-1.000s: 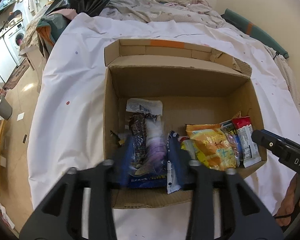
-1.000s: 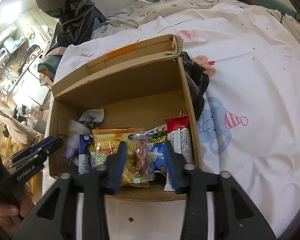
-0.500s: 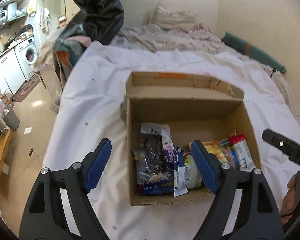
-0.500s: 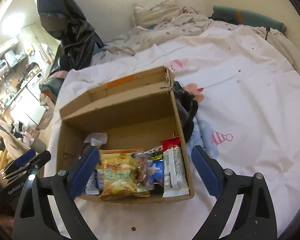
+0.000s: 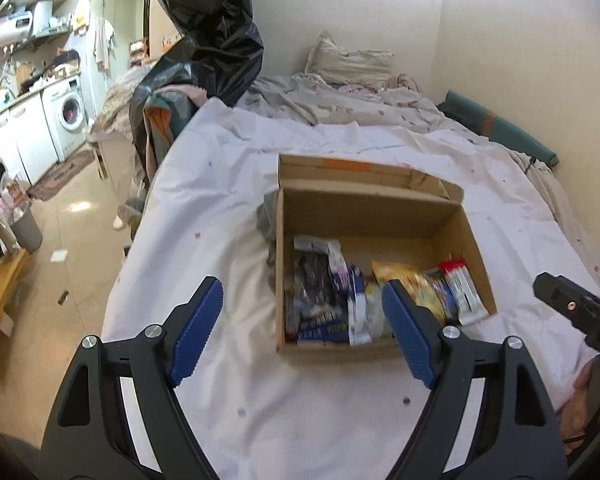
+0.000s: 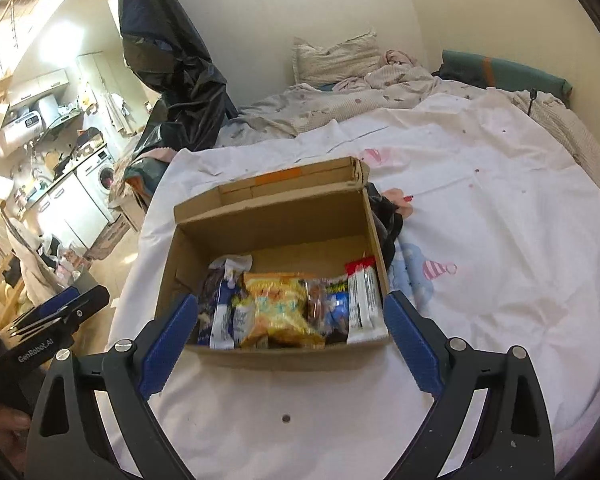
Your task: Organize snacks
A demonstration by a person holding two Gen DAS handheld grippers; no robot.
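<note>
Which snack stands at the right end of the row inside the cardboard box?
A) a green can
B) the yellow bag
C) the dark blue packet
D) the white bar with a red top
D: in the right wrist view the white bar with a red top leans against the right wall of the cardboard box, with the yellow bag near the middle.

Beyond my gripper a white-sheeted bed (image 5: 340, 148) meets cream walls (image 5: 380, 8), a washing machine (image 5: 70, 114) far left.

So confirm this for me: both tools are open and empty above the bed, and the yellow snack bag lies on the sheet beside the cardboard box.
One thing is off: the yellow snack bag lies inside the cardboard box, among the other packets, not on the sheet; the right wrist view shows it. The left tool and right tool are indeed open and empty.
</note>
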